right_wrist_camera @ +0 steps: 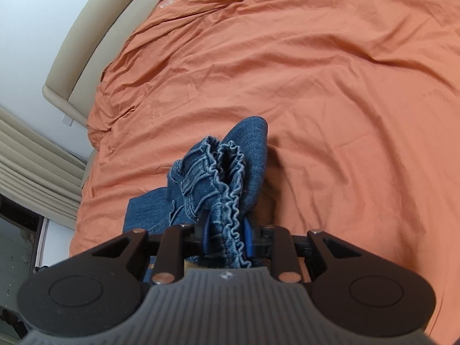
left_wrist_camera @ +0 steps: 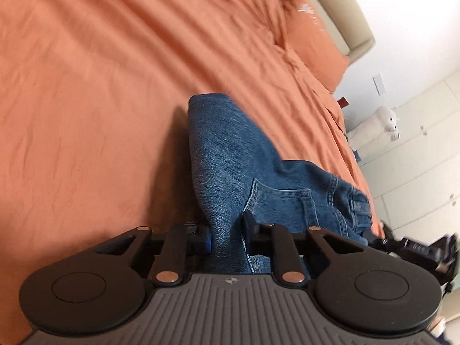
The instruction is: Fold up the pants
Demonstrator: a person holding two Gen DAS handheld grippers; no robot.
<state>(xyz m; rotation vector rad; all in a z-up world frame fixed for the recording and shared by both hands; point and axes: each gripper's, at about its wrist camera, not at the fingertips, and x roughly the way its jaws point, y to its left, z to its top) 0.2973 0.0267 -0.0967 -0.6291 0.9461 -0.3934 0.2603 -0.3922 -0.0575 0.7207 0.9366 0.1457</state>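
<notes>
An orange bedspread (right_wrist_camera: pixel 330 92) fills nearly everything, wrinkled toward 11 o'clock in the right wrist view, where a beige headboard (right_wrist_camera: pixel 86 43) curves off. An orange pillow (left_wrist_camera: pixel 310 34) is seen at about 1 o'clock in the left wrist view.

The pants (left_wrist_camera: pixel 230 155), blue jeans, are bunched up on the bedspread and held at two spots. In the left wrist view a smooth fold of leg runs from the fingers up to 12 o'clock, with a back pocket (left_wrist_camera: pixel 281 204) showing at roughly 3 o'clock of that fold.

The left gripper (left_wrist_camera: pixel 227 230) is pinched on that thick fold of denim, jaws nearly together with cloth filling the gap. The right gripper (right_wrist_camera: pixel 225 238) is clamped on the gathered elastic waistband (right_wrist_camera: pixel 227 178), blue pads pressed in from both sides.

So the step in hand looks like the lift-and-carry of a fold, honestly still pretty messy. Next, the cloth probably needs to be pulled taut between the two grips, then laid flat so the edges can be lined up before anything is let go.
</notes>
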